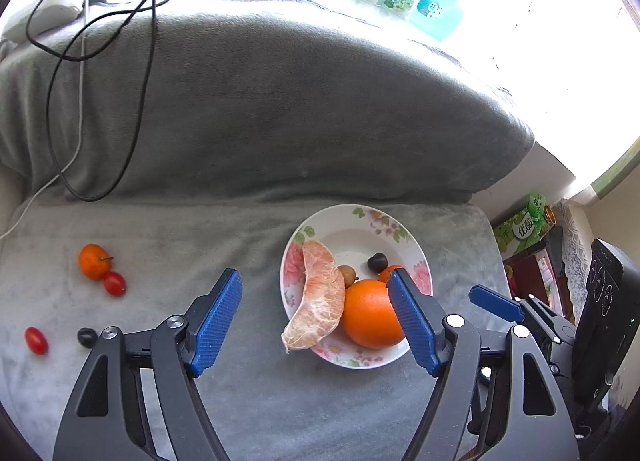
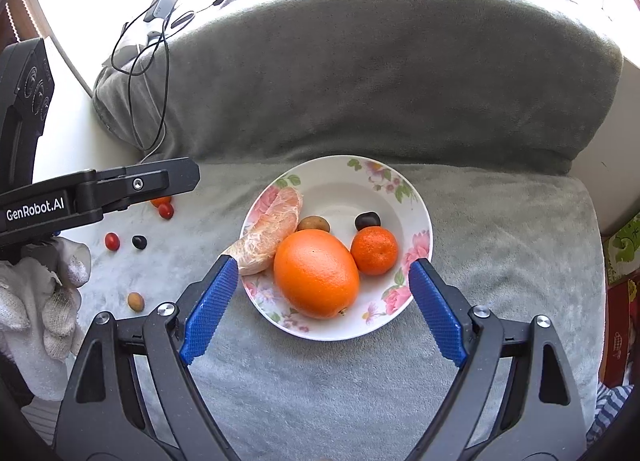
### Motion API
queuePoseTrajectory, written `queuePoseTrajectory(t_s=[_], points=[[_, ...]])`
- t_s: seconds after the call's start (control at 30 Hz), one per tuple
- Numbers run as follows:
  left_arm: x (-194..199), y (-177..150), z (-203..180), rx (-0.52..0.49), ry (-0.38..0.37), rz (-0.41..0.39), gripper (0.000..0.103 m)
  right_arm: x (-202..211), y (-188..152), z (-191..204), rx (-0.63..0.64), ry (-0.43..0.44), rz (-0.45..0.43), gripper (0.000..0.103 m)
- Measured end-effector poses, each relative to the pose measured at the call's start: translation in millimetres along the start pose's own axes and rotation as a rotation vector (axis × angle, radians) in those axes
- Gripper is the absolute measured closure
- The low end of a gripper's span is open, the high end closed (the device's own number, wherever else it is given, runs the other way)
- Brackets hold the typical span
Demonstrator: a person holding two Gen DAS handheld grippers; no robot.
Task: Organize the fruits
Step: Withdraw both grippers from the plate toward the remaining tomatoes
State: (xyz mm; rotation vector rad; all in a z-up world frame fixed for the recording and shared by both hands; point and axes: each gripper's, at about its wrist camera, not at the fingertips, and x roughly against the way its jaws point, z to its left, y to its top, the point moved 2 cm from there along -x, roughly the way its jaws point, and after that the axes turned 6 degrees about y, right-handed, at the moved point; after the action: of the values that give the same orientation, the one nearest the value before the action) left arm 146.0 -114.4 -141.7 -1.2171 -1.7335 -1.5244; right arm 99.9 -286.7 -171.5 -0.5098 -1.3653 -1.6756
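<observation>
Blue-padded tongs, both released, over the fruit plate

Left gripper (image 1: 314,319) stands with jaws spread wide and nothing between the pads, above the grey fleece blanket (image 1: 224,245) at the near-left rim of the round white floral-rimmed plate (image 2: 340,177); right gripper (image 2: 324,301) is likewise spread and unloaded, its pads flanking the near edge of the plate. Plate contents: large orange (image 2: 316,273), small mandarin (image 2: 374,251) just beside it, peeled pink pomelo segment (image 2: 270,235) overhanging the left rim, small brown fruit (image 2: 313,223), dark grape (image 2: 367,220). Loose on the blanket, well left of the plate: stemmed mandarin (image 1: 93,261) touching a red cherry tomato (image 1: 115,283), second cherry tomato (image 1: 36,340), second dark grape (image 1: 87,337), another brown fruit (image 2: 135,301)
</observation>
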Motion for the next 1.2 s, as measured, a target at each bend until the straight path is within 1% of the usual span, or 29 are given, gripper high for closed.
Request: queuePoseTrajectory(t_s=[0.13, 0.33, 0.43, 0.5, 0.63, 0.8, 0.9, 1.07, 1.2], points=[[8.9, -7.3, 19.0, 0.019, 0.035, -0.015, 0.027, -3.5, 0.3, 14.2, 0.011, 0.012, 0.006, 0.013], [22.7, -21.7, 55.7, 0.075, 0.071, -0.026, 0.027, -12.1, -0.9, 41.1, 0.047, 0.053, 0.017, 0.013], [33.6, -31.6, 75.3, 0.116, 0.080, -0.049, 0.027, -17.9, -0.3, 54.8, 0.070, 0.072, 0.025, 0.008], [41.0, -39.9, 89.7, 0.143, 0.080, -0.066, 0.027, -22.0, 0.7, 63.8, 0.084, 0.082, 0.032, 0.008], [55.7, -58.5, 117.8, 0.195, 0.115, -0.086, 0.027, -29.3, 5.2, 78.4, 0.100, 0.105, 0.045, 0.007], [68.2, -79.4, 154.2, 0.259, 0.175, -0.076, 0.027, -36.4, 14.2, 92.0, 0.114, 0.124, 0.032, 0.007], [73.4, -89.6, 174.5, 0.300, 0.198, -0.072, 0.027, -44.2, 19.6, 99.7, 0.124, 0.133, 0.031, 0.004], [74.1, -104.9, 197.2, 0.310, 0.241, -0.055, 0.027, -64.3, 25.3, 121.5, 0.192, 0.120, 0.046, 0.004], [70.6, -113.0, 213.0, 0.325, 0.260, -0.042, 0.028, -82.9, 29.0, 140.6, 0.239, 0.103, 0.068, 0.004]])
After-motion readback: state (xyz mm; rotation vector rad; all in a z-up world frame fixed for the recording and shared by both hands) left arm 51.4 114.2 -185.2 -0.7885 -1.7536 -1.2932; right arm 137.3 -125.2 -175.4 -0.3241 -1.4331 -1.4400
